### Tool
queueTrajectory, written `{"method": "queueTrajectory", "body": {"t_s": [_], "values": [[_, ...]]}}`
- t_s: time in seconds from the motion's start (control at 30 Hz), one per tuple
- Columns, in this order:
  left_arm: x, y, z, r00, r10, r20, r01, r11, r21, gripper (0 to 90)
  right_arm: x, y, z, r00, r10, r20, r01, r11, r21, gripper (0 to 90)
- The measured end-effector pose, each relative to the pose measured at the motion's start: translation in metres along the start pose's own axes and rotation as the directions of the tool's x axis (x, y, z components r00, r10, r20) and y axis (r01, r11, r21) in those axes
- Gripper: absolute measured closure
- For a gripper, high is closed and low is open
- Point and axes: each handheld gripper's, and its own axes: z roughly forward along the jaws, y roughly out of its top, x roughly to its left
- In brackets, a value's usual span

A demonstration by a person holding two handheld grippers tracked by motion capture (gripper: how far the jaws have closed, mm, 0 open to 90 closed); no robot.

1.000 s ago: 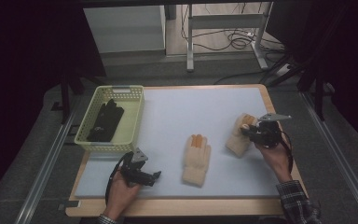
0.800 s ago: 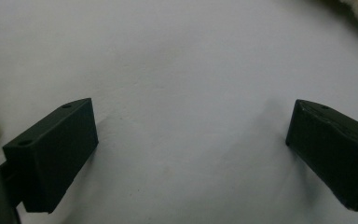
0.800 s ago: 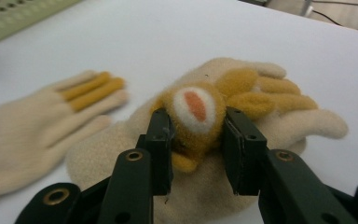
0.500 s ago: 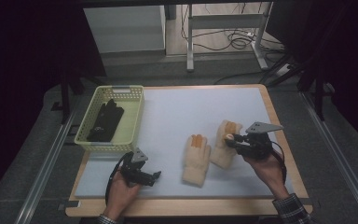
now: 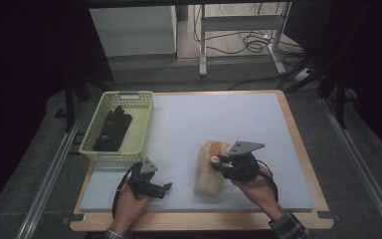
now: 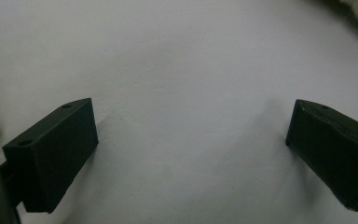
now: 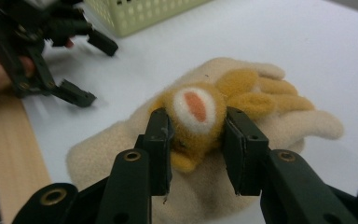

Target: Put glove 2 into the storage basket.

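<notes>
My right gripper (image 5: 218, 162) (image 7: 196, 119) is shut on a fuzzy glove (image 7: 196, 105) (image 5: 214, 147), its pads pressing the orange and white plush part from both sides. The held glove hangs directly over a second cream glove (image 5: 206, 183) (image 7: 116, 144) that lies flat on the white mat (image 5: 219, 119). Where the two touch I cannot tell. My left gripper (image 5: 162, 189) (image 6: 191, 140) (image 7: 93, 70) rests open near the mat's front left, jaws wide apart with only bare mat (image 6: 182, 70) between them.
A pale yellow-green basket (image 5: 142, 122) stands at the mat's left edge and holds a dark glove-like item (image 5: 113, 127). A wooden board rim (image 5: 298, 144) frames the mat. Table legs and cables lie on the floor beyond.
My right hand has carried its glove leftward from the mat's right side to above the glove in the middle. The left hand has stayed put.
</notes>
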Motion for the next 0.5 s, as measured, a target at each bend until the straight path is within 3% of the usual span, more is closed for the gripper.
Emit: {"method": "queueTrajectory", "body": {"t_s": [0.2, 0.33, 0.5], "values": [[0.0, 0.0, 0.0, 1.0, -0.002, 0.0, 0.002, 1.0, 0.0, 2.3, 0.005, -0.014, 0.029, 0.9987, -0.031, 0.039, 0.029, 0.998, 0.056, 60.1], [0.0, 0.0, 0.0, 1.0, -0.002, 0.0, 0.002, 1.0, 0.0, 2.3, 0.005, -0.023, 0.042, 0.9995, -0.011, 0.031, 0.009, 0.9977, 0.068, 49.9], [0.0, 0.0, 0.0, 1.0, -0.002, 0.0, 0.002, 1.0, 0.0, 2.3, 0.001, -0.022, 0.037, 0.9999, 0.012, 0.012, -0.013, 0.9985, 0.054, 41.1]]}}
